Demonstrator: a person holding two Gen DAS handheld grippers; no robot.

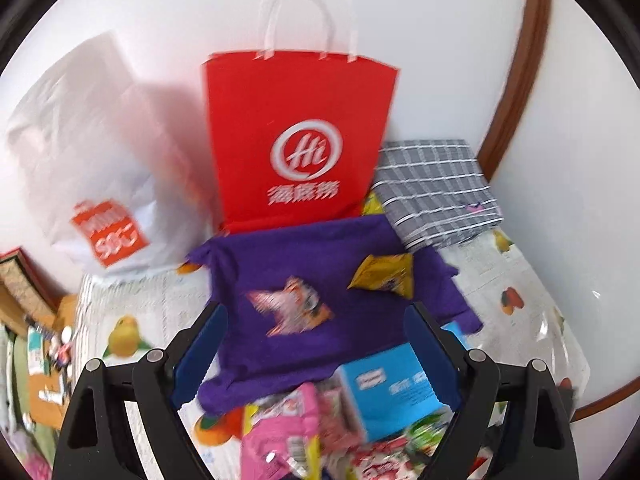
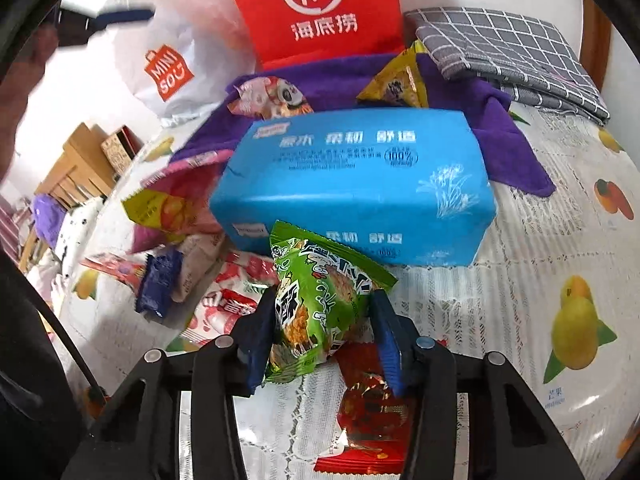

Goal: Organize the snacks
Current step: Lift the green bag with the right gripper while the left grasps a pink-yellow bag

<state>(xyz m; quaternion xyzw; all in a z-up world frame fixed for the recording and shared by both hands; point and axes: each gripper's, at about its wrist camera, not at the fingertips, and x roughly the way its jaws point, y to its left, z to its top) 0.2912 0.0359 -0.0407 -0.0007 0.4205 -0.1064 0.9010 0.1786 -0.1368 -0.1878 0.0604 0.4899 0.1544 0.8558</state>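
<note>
My right gripper (image 2: 323, 300) is shut on a green snack packet (image 2: 320, 276), which stands upright between its blue pads, just in front of a blue tissue box (image 2: 356, 184). A red foil packet (image 2: 368, 400) lies on the table below it. My left gripper (image 1: 316, 312) is open with nothing between its fingers. It hangs over a purple cloth (image 1: 288, 248) that carries a pink panda packet (image 1: 290, 308) and a yellow packet (image 1: 382, 276). Pink, red-white and dark blue snacks (image 2: 180, 216) lie heaped left of the box.
A red paper bag (image 1: 296, 132) stands upright behind the purple cloth, with a white plastic shopping bag (image 1: 100, 160) to its left and a folded grey checked cloth (image 1: 436, 188) to its right. The round table has a fruit-print cover (image 2: 520, 280) and a brown rim (image 1: 516, 80).
</note>
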